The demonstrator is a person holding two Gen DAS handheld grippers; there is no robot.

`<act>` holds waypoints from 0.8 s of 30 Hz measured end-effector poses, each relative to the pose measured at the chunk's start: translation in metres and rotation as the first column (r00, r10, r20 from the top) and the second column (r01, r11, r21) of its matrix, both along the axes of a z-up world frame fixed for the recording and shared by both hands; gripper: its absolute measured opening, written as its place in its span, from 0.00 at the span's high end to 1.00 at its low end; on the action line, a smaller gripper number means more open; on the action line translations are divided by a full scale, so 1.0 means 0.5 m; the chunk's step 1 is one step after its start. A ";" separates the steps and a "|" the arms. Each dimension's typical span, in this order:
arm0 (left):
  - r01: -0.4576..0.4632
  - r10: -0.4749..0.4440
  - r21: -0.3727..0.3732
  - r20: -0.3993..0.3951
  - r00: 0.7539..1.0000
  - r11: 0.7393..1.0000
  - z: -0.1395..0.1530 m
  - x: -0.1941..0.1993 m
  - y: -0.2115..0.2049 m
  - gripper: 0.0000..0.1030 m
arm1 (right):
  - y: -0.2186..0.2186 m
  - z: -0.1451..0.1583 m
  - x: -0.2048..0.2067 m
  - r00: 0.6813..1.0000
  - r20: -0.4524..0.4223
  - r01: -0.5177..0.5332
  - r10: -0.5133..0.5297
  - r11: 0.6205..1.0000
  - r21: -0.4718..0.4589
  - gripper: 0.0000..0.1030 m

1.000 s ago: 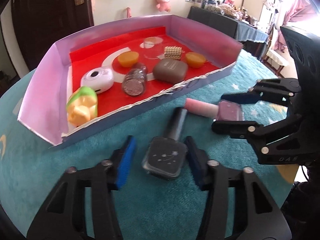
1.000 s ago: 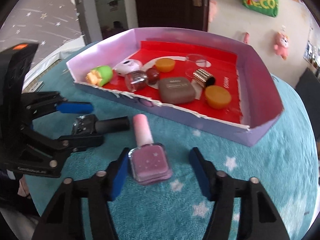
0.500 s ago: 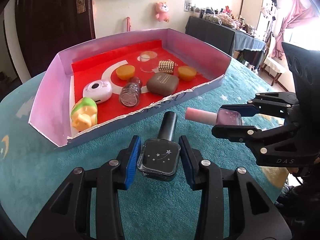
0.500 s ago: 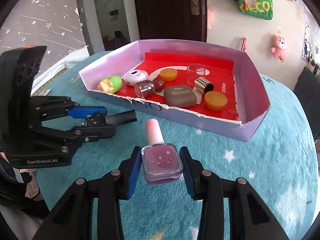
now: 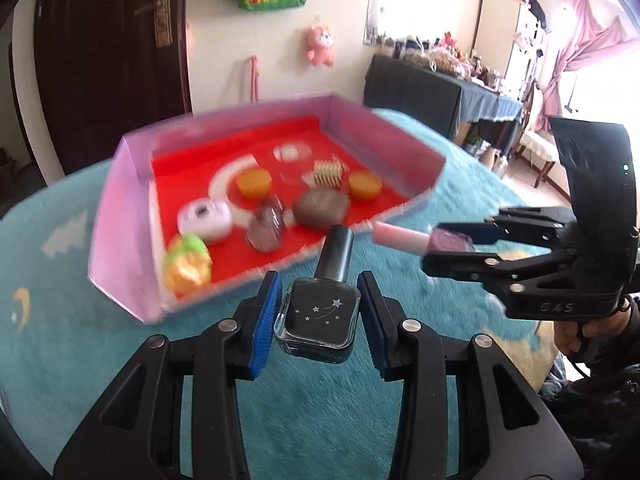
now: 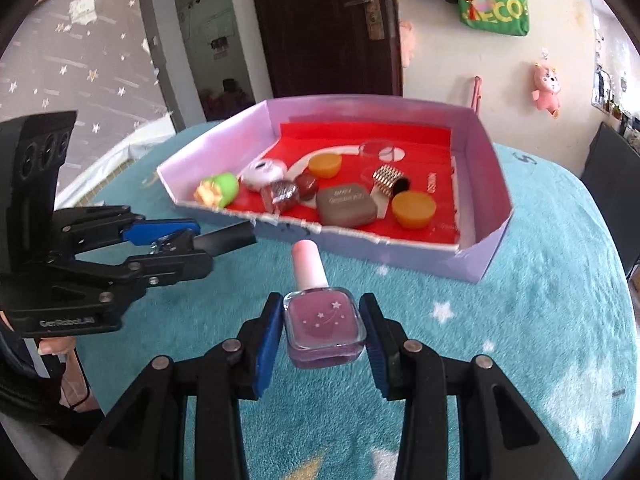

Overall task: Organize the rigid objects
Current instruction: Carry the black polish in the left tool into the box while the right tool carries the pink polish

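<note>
My left gripper clamps the square dark-glass nail-polish bottle with black cap; my right gripper clamps the square pink-glass polish bottle with pale pink cap. Both bottles are clear of the teal plush tablecloth; beyond lies the red-floored lilac cardboard tray.
</note>
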State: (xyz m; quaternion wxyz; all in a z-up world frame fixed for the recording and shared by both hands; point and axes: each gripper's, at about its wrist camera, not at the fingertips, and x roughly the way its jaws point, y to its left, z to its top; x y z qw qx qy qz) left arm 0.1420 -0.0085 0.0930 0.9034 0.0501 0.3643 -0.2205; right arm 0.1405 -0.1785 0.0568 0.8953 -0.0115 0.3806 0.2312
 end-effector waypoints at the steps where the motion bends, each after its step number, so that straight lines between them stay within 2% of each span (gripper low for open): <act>1: -0.009 0.009 0.001 0.009 1.000 1.000 0.011 0.006 0.003 0.64 | -0.005 0.006 0.004 1.000 -0.007 0.005 -0.005 1.000 0.017 0.60; 3: -0.024 0.025 -0.006 0.039 0.999 1.000 0.041 0.024 0.010 0.64 | -0.019 0.027 0.008 1.000 -0.001 0.001 -0.001 0.997 0.072 0.60; 7: -0.075 0.073 0.026 0.061 0.995 0.997 0.077 0.073 0.020 0.64 | -0.036 0.089 0.037 0.999 0.037 0.010 -0.013 0.997 0.072 0.60; 13: -0.082 0.083 0.085 -0.012 0.996 0.993 0.068 0.189 0.016 0.64 | -0.047 0.153 0.135 0.996 0.062 0.066 -0.069 0.997 0.042 0.60; 19: -0.096 0.113 0.148 -0.107 0.988 0.984 0.028 0.302 0.020 0.64 | -0.037 0.148 0.266 0.993 0.005 0.117 -0.117 0.993 -0.026 0.60; 24: -0.123 0.155 0.195 -0.157 0.975 0.973 0.000 0.359 0.019 0.64 | -0.008 0.116 0.348 0.989 -0.053 0.130 -0.138 0.984 -0.122 0.60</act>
